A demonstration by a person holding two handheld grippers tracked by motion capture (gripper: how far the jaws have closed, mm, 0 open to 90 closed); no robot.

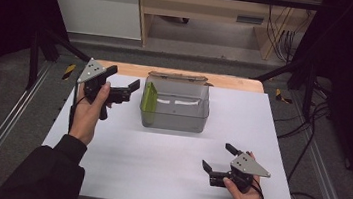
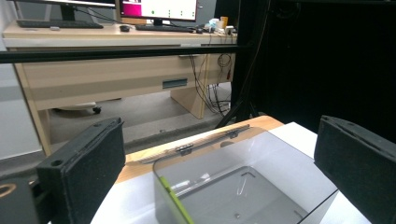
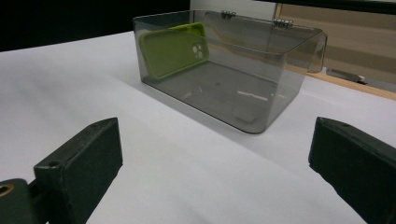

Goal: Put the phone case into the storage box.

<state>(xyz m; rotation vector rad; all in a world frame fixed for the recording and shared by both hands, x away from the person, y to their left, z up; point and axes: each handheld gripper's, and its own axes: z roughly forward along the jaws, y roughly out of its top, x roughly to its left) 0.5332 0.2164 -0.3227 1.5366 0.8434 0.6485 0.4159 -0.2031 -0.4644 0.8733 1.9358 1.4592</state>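
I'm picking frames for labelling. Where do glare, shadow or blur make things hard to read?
High view: dark surroundings, bright white table, streaks of glare on the clear box. Left gripper view: the near tongs look soft, the box rim sharp. Right gripper view: the green phone case reads clearly through the tinted wall; the box casts a faint shadow.

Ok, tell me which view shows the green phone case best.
The right gripper view: the case leans against the box wall, its flat face and camera cutout plain. The high view shows it edge-on as a green strip; the left gripper view catches a thin green edge.
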